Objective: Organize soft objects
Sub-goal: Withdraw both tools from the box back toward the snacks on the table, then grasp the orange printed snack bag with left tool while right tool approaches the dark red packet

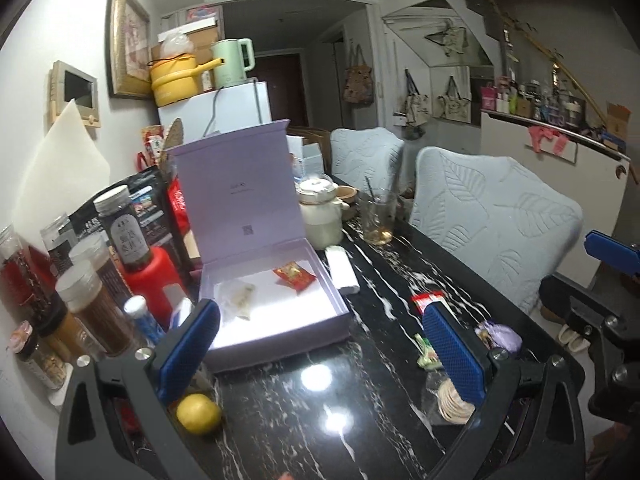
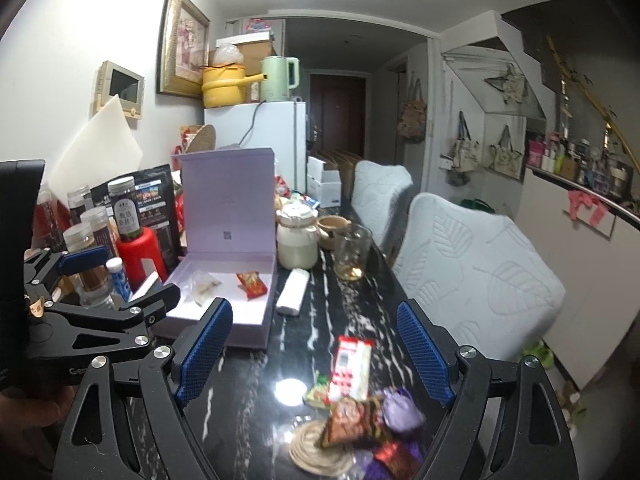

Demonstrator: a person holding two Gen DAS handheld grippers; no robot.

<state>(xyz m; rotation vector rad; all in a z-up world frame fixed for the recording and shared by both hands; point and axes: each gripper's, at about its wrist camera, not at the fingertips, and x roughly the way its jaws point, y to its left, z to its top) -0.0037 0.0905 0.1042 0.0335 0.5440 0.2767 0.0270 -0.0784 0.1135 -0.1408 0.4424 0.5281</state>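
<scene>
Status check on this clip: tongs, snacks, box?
Left tongs open, empty. Right tongs open, empty, above snack pile. Box open, two packets inside. Nothing blocking.

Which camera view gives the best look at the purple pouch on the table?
The right wrist view: the purple pouch lies near, between the open right tool pads, though slightly blurred. In the left wrist view it is smaller and partly hidden behind a tool pad.
</scene>
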